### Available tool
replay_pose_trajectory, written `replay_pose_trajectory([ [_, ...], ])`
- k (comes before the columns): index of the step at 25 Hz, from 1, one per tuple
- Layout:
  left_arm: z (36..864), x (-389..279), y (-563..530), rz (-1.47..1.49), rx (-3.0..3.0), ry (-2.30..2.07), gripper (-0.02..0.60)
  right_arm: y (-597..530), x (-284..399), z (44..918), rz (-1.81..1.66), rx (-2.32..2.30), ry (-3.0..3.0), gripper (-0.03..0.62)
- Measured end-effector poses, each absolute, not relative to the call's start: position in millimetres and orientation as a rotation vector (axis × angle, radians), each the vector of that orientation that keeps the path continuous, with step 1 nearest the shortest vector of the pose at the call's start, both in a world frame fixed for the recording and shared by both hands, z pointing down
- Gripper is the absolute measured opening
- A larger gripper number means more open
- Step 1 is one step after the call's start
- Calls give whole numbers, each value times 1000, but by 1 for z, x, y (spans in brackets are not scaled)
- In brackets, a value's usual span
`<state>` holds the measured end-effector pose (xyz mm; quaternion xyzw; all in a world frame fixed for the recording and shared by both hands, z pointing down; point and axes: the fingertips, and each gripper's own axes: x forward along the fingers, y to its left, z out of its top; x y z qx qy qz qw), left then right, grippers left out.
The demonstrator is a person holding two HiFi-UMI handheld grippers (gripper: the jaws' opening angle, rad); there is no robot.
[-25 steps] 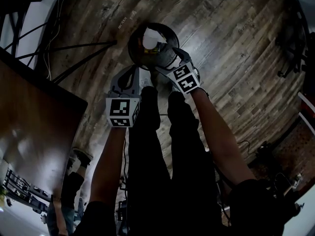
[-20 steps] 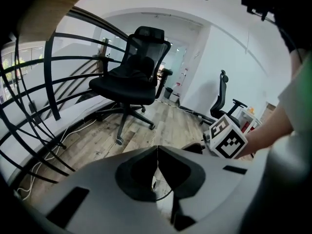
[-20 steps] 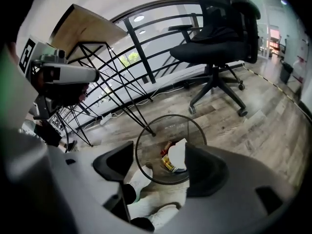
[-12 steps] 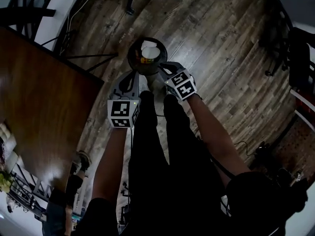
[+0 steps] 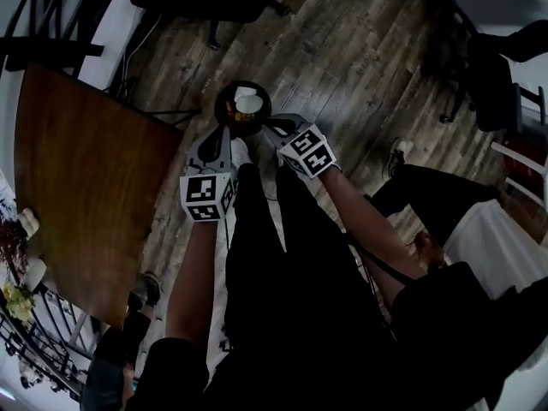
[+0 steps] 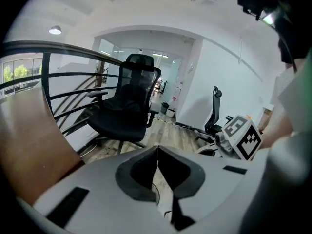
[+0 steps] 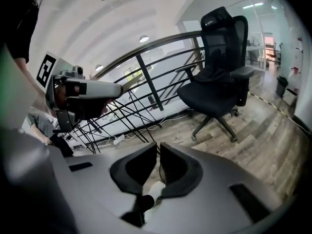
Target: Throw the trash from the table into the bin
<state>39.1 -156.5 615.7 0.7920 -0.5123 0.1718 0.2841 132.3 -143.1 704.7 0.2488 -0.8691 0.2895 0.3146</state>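
Note:
A round dark bin (image 5: 224,101) stands on the wooden floor with a white cup (image 5: 248,104) and other small trash inside it. Both grippers hang well above the floor, just on the near side of the bin in the head view. My left gripper (image 5: 224,135) is shut, its jaws meeting with nothing between them (image 6: 157,150). My right gripper (image 5: 271,128) is also shut and empty (image 7: 159,147). Each gripper shows in the other's view: the right gripper's marker cube (image 6: 242,137) and the left gripper's body (image 7: 80,92).
The brown table (image 5: 86,178) lies to the left, with small items at its far left end. A black office chair (image 6: 124,108) (image 7: 222,77) stands beyond the bin beside a black railing (image 7: 146,67). Another person's legs (image 5: 437,199) are at the right.
Both grippers have risen away from the bin, which now looks smaller and farther below. More of the table and the room has come into the head view.

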Motion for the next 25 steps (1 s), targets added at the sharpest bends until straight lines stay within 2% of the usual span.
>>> replay_pose_trajectory([
  [15, 471, 69, -123, 382, 2239, -1419, 12, -136, 175, 514, 569, 772, -2476, 15],
  [25, 412, 89, -105, 351, 2320, -1450, 12, -128, 200, 441, 471, 851, -2578, 14],
])
